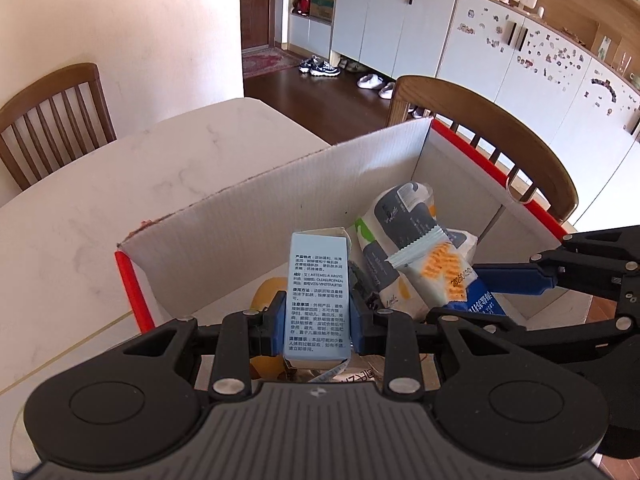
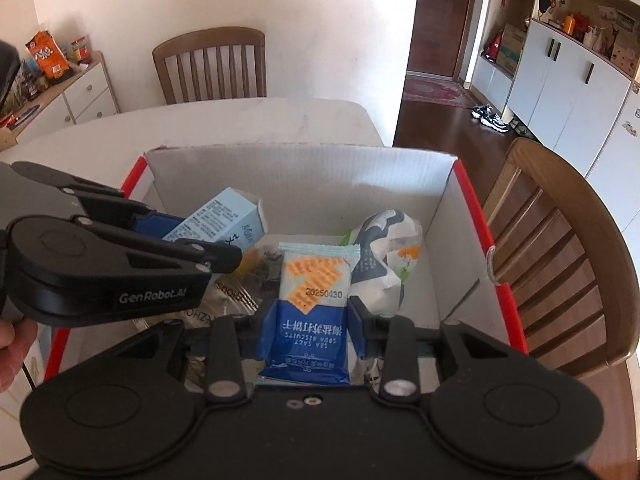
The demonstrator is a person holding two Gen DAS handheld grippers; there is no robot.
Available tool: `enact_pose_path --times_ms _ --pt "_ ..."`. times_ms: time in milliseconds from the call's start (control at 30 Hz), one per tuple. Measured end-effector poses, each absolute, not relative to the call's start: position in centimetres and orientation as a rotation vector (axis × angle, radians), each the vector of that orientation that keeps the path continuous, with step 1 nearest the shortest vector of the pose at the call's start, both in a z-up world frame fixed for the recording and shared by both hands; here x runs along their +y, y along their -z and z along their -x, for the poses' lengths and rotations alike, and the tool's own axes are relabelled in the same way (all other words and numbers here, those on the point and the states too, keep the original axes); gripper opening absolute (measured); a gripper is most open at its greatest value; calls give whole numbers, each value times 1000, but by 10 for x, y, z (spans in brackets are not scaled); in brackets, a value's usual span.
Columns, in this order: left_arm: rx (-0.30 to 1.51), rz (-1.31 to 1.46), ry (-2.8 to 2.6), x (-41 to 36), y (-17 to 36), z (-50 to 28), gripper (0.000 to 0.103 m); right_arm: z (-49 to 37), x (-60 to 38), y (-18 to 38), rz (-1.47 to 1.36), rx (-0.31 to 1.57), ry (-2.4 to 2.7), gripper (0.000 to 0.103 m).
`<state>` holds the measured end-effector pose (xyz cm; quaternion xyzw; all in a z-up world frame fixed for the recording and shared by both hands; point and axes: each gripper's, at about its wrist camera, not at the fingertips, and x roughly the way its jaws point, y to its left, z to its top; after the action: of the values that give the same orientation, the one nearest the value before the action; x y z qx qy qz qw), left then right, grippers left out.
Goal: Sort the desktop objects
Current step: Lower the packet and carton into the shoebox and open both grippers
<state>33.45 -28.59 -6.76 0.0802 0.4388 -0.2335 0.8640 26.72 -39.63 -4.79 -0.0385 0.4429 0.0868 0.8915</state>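
Trouble is looming over the box (image 2: 304, 168): both grippers are crowding its opening side by side, so a careless release could knock one against the other or drop an item on the rim. The left gripper (image 1: 318, 312) is clamping a pale carton (image 1: 318, 292) at centre frame, pointing steeply down. The right gripper (image 2: 312, 316) is pinching a biscuit packet (image 2: 312, 304) (blue end nearest the camera), also angled down, over a wipes pack (image 2: 384, 256) already lying inside.
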Motion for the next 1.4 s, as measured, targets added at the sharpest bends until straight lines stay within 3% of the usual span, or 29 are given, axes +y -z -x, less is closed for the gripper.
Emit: enact_pose_path --times_ms 500,1067,1133,1233,1267,1400 --pt "996 -167 528 -289 80 -342 29 -276 -402 61 119 934 -215 36" --pt "964 -144 533 -283 69 -337 30 -269 -406 57 129 933 -236 45" --pt "957 -141 530 -282 66 -335 33 -266 -405 54 136 925 -241 49" --pt "938 -143 525 -280 62 -330 55 -261 -407 49 130 917 -247 51" --pt "930 -142 528 -279 60 -328 58 -260 -408 47 125 915 -249 51" --pt "921 -138 537 -276 55 -322 58 -254 -412 41 109 907 -255 51"
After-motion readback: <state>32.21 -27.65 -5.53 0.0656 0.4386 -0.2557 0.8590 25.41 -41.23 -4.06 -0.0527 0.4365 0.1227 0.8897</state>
